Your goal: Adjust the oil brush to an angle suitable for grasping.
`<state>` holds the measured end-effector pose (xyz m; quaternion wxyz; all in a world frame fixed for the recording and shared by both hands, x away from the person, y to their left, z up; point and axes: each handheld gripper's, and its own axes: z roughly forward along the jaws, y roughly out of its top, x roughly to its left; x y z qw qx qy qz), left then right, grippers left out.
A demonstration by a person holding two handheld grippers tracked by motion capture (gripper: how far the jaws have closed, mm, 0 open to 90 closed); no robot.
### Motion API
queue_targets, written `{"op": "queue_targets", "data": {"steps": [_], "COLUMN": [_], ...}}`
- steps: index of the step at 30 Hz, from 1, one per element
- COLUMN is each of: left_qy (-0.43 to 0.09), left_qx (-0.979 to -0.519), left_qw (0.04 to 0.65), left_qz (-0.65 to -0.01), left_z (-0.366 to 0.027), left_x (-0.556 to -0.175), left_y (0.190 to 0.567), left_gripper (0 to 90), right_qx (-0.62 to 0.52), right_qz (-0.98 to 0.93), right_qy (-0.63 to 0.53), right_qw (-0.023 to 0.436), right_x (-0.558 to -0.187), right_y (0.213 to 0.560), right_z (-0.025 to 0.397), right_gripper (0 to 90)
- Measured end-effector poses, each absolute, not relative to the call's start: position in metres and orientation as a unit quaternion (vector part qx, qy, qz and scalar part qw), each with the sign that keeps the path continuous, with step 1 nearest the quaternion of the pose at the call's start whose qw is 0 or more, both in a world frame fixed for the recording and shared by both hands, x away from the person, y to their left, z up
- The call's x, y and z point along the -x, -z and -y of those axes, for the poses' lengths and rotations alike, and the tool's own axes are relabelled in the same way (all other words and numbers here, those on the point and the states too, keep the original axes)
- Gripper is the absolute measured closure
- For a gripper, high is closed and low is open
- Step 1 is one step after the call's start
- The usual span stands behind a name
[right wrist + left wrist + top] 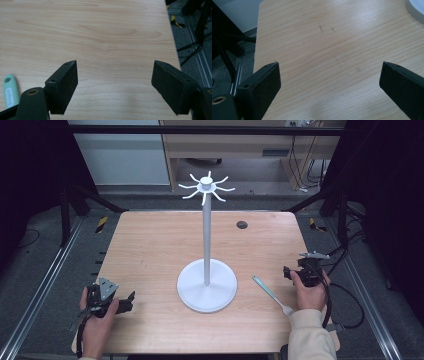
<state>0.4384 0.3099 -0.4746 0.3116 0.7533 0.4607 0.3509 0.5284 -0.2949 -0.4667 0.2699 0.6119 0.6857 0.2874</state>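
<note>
Between the released jaws of the right gripper [114, 86] lies bare table [105, 32]; a mint-handled utensil [272, 295] sits just left, its head half hidden by the sleeve. At near left, the left gripper [329, 82] gapes wide over wood. Cut off at far right there, the white stand [206, 285] holds nothing.

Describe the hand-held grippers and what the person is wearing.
Both are black. The left hand-held gripper carries a grey three-cornered plate on top; the right hand-held gripper has one too, plus a black cable. Jaws are flat black blocks with small screw holes. The right sleeve is cream.
</note>
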Motion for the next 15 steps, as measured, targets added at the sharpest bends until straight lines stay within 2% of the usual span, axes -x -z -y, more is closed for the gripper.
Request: {"op": "queue_targets", "data": {"steps": [8, 9, 10, 13, 15], "left_qy": [-0.348, -0.349, -0.35, -0.35, -0.349], "left_qx": [-0.758, -0.757, -0.756, -0.757, -0.759], "left_qw": [0.308, 0.309, 0.31, 0.308, 0.306], "left_qz": [-0.458, -0.458, -0.458, -0.457, -0.457], "left_z": [-0.307, -0.306, -0.306, -0.306, -0.306], "left_x": [-0.438, -0.438, -0.439, -0.44, -0.44], "left_y": [0.476, 0.475, 0.475, 0.476, 0.477], "left_gripper": [3.2, 3.2, 3.2, 3.2, 3.2], "right_qx": [-0.573, -0.573, -0.563, -0.561, -0.55], "right_qz": [-0.733, -0.733, -0.743, -0.747, -0.752], "right_qy": [-0.257, -0.257, -0.254, -0.255, -0.273], "right_qw": [0.26, 0.26, 0.258, 0.251, 0.241], "right_x": [-0.528, -0.528, -0.528, -0.528, -0.528], "right_y": [0.47, 0.47, 0.47, 0.471, 0.471], "right_z": [0.278, 0.278, 0.276, 0.274, 0.272], "right_gripper": [38.9, 38.9, 43.4, 46.3, 53.3]}}
